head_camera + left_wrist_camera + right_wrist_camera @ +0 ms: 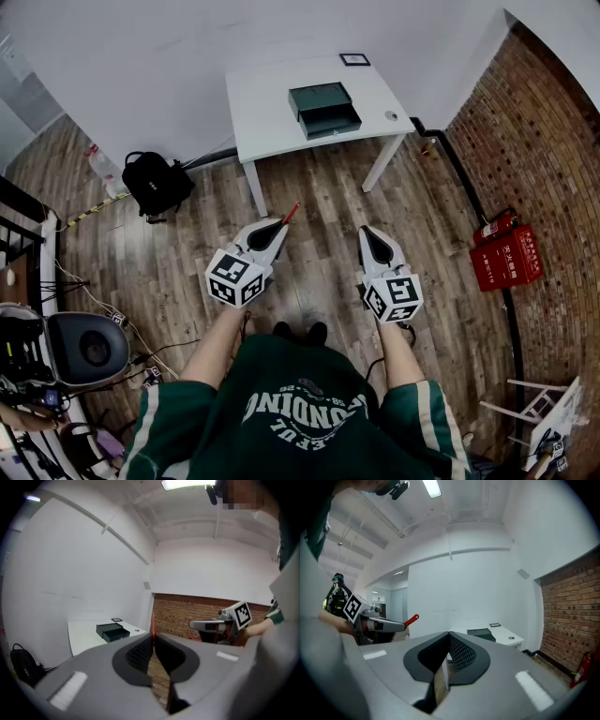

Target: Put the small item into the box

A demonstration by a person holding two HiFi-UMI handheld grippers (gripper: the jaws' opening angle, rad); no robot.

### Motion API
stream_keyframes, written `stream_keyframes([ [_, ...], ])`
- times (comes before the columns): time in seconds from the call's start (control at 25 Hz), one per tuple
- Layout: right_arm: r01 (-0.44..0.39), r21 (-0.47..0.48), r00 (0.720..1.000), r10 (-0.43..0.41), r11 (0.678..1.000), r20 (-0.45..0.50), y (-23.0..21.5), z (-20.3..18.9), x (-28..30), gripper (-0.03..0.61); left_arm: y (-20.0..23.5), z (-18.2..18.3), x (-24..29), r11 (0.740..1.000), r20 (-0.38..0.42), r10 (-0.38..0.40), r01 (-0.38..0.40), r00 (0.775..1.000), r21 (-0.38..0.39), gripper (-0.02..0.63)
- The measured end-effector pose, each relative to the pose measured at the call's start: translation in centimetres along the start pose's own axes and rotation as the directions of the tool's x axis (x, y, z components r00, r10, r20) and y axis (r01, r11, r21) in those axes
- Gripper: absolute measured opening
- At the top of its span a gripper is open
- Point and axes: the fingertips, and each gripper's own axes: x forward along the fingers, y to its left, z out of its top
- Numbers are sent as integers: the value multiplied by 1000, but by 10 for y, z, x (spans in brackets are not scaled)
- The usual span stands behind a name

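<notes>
One thin red item stood pinched between the closed fingertips of the left gripper, poking out past them. Far ahead of both grippers' fingers, the dark box sat on a white table, its drawer pulled out. The jaws of the right gripper met at the tips, holding nothing.

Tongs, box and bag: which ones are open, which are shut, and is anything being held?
Left tongs: shut on a thin red stick.
Right tongs: shut, holding nothing.
Box: sitting on the table, drawer slid out.
Backpack: slumped down; can't tell if it's zipped.
</notes>
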Motion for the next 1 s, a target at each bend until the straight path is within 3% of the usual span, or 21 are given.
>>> stream_keyframes([
  [0.56,28,13,1000,-29,1000,6,-19,-2,-6,2,-12,-2,17,1000,2,-11,11,1000,-19,64],
  [1.0,-48,38,999,48,998,-17,-35,-10,-1,2,-17,-3,37,999,2,29,-29,1000,-30,64],
])
